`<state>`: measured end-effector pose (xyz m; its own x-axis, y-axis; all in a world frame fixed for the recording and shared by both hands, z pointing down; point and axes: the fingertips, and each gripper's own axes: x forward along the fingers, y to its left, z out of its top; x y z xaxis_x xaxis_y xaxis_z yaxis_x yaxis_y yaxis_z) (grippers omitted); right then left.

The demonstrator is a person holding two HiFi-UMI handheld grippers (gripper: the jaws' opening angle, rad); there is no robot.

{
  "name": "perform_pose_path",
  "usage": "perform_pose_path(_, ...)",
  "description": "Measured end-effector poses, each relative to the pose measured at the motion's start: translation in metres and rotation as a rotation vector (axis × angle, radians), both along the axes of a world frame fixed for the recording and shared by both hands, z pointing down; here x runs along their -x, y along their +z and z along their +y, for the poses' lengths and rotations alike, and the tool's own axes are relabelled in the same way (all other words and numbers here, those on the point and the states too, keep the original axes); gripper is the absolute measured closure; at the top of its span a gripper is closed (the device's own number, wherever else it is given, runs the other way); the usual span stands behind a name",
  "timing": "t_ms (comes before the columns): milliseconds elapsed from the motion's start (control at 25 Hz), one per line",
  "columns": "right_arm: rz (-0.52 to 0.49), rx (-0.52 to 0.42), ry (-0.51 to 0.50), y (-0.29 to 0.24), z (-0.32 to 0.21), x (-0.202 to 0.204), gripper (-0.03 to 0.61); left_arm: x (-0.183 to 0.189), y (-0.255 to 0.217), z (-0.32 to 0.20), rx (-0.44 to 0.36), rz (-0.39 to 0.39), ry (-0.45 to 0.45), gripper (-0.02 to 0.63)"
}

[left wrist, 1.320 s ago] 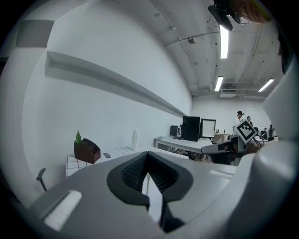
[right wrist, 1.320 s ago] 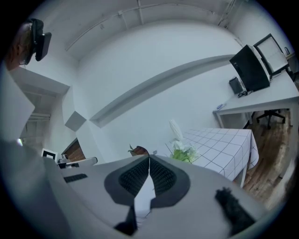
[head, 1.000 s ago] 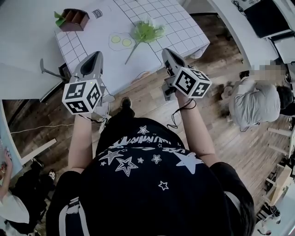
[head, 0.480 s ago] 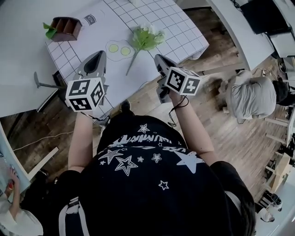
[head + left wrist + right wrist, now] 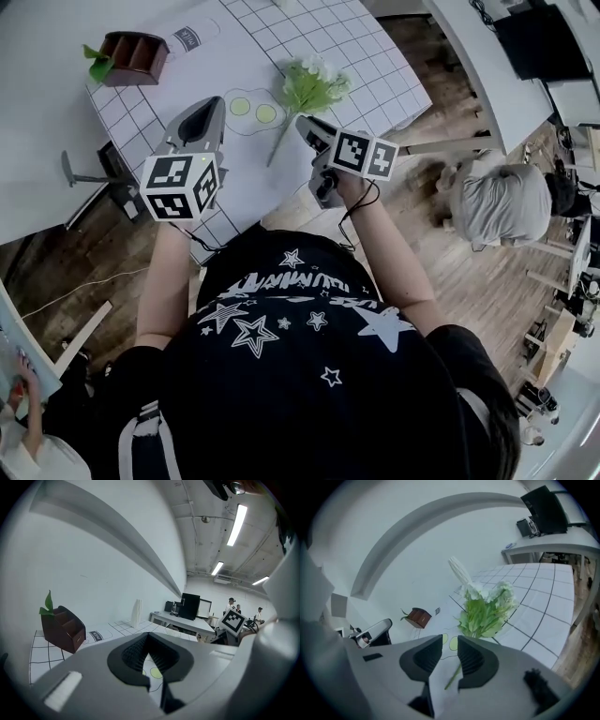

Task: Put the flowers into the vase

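A bunch of green-and-white flowers [image 5: 311, 87] lies on the white gridded table [image 5: 375, 56], its stem slanting toward the near edge. In the right gripper view the flowers [image 5: 485, 609] fill the middle, and the stem shows through the gap of my open right gripper [image 5: 450, 643], which hovers over the stem's lower end [image 5: 306, 126]. A tall white vase [image 5: 459, 572] stands behind the bunch, also seen in the left gripper view [image 5: 136, 613]. My left gripper [image 5: 147, 637] is shut and empty, held over the table's near left part [image 5: 208, 106].
A brown box [image 5: 133, 56] with a green leaf stands at the table's far left. Two yellow-green circles [image 5: 253, 110] are printed on the cloth between the grippers. A person [image 5: 506, 202] sits to the right on the wooden floor side; desks with monitors [image 5: 191, 607] stand beyond.
Both grippers have come forward over the table's near edge. The right gripper's jaws have parted from shut to open, and the flowers now loom larger in its view.
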<state>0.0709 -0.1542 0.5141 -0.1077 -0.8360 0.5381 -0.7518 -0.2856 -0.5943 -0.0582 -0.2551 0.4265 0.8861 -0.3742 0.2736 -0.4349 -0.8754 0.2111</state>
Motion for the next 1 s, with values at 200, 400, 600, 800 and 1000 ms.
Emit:
perform_pose_path(200, -0.043, 0.086, 0.048, 0.025, -0.014, -0.004, 0.448, 0.0, 0.011, -0.013, 0.023, -0.001, -0.001, 0.606)
perform_pose_path(400, -0.105, 0.136, 0.143, 0.045, -0.021, -0.013, 0.419, 0.0, 0.019, -0.022, 0.044, -0.012, 0.001, 0.606)
perform_pose_path(600, -0.114, 0.198, 0.179, 0.063, -0.025, -0.016, 0.403, -0.001, 0.026, -0.024, 0.066, -0.015, 0.003, 0.606)
perform_pose_path(800, -0.079, 0.264, 0.19, 0.075, -0.033, -0.019, 0.403, -0.001, 0.028, -0.028, 0.067, -0.013, -0.006, 0.606)
perform_pose_path(1000, 0.044, 0.361, 0.184, 0.08, -0.035, -0.018, 0.403, 0.0, 0.03, -0.029, 0.075, -0.012, -0.01, 0.606)
